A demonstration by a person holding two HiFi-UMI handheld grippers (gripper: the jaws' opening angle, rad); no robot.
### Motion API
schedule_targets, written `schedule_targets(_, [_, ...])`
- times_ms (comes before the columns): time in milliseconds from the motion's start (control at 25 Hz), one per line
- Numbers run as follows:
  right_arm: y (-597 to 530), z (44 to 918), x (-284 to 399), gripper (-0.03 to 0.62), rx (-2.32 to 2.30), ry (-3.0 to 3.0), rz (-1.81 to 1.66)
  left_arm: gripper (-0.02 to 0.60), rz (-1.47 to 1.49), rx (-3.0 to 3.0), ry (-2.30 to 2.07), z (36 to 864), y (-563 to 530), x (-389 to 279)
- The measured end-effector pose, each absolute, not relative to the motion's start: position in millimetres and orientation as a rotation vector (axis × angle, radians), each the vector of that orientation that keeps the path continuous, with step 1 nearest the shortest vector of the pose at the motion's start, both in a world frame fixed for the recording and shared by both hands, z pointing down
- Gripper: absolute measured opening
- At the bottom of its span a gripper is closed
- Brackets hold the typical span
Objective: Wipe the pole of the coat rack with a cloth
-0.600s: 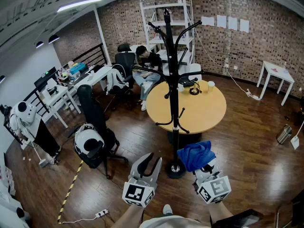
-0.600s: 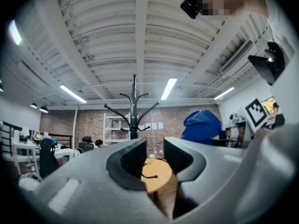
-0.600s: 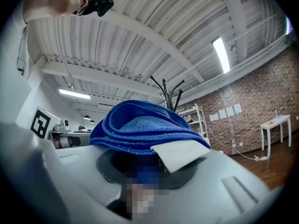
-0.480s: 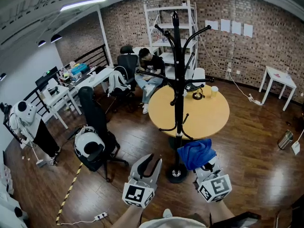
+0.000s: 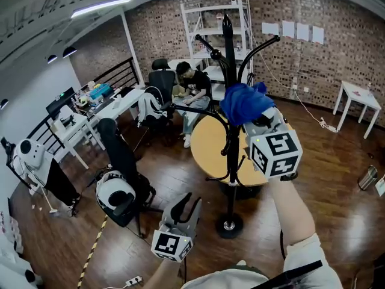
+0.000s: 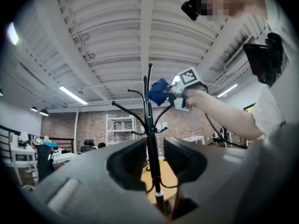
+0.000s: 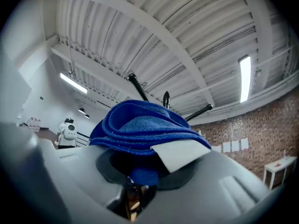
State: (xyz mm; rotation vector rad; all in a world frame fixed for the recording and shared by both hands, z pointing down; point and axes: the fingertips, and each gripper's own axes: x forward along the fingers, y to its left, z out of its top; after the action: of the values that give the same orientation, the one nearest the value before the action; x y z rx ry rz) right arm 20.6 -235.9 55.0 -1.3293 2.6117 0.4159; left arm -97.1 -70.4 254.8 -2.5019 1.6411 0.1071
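The black coat rack's pole (image 5: 231, 138) stands on the wood floor, rising from its round base (image 5: 229, 226). My right gripper (image 5: 250, 118) is raised beside the top of the pole, shut on a folded blue cloth (image 5: 243, 101) that lies against the pole among the upper hooks. In the right gripper view the cloth (image 7: 140, 127) fills the jaws of the right gripper (image 7: 139, 171), and the pole's tip (image 7: 166, 98) shows just behind it. My left gripper (image 5: 185, 203) hangs low and open, left of the base, holding nothing. In the left gripper view the pole (image 6: 152, 141) shows beyond the gap of the left gripper (image 6: 153, 160).
A round wooden table (image 5: 208, 142) stands right behind the rack. Black office chairs (image 5: 123, 179) are to the left, and a seated person (image 5: 191, 83) is at the back by white shelving (image 5: 207, 23). A small white table (image 5: 360, 98) is at far right. A power strip (image 5: 133, 280) lies on the floor.
My right gripper has risen with the blue cloth from near the rack's base to the top of the pole. The left gripper stayed low.
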Motion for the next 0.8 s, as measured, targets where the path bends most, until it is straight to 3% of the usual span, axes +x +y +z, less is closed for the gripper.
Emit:
schedule_targets(200, [-277.3, 22.5, -5.4, 0.101, -1.238, 2.658, 0.163, 0.112, 0.168, -2.440, 1.664, 243.7, -94.6, -105.1])
schedule_targets(520, [-279.6, 147.8, -19.5, 0.101, -1.274, 2.700, -0.055, 0.106, 0.180, -2.448, 1.713, 261.5, -126.0, -107.8])
schedule_targets(800, [-251.4, 155.2, -5.6, 0.101, -1.210, 2.708, 0.181, 0.090, 0.167, -2.420, 1.737, 257.9, -151.6, -93.4])
